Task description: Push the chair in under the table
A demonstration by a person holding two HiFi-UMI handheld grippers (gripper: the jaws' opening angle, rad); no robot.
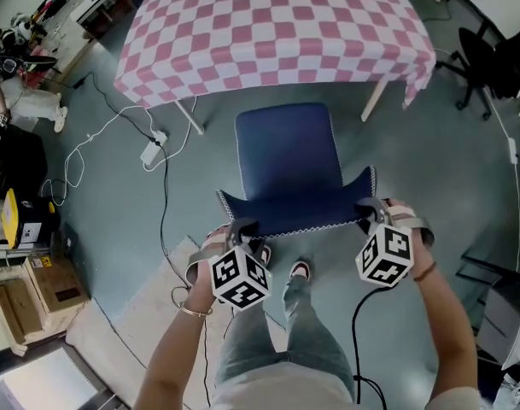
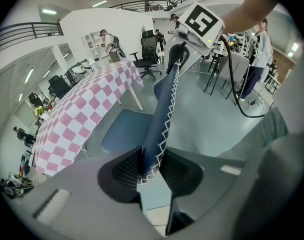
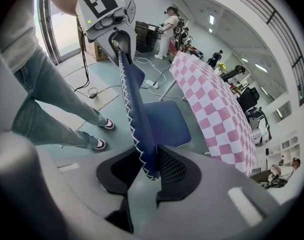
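Closest to us are the marker cubes of the left gripper (image 1: 242, 226) and the right gripper (image 1: 368, 207). Each gripper is clamped on one upper corner of the chair (image 1: 285, 156), on its side facing away from the table (image 1: 277, 32). Each gripper view shows that corner of the backrest (image 2: 161, 114) pinched between the ribbed pads, with nothing else in the jaws. The chair stands squarely in front of the table. The front of its seat is about level with the hanging hem of the pink-and-white checked cloth (image 1: 268, 79), and the rest is out in the open, so we judge the push not yet made. It is dark blue, with a flat, roughly square seat. The thin backrest flares at the top corners and is edged all round in white zigzag stitching. We cannot see its legs, so we cannot tell whether it rolls or must slide. To us it looks light and stiff, a padded shell that gives slightly under the pads. These two corners seem the right hold, since even pressure on both should keep it straight. Pushing this high could tip it towards the table, and the hem may catch on the seat.
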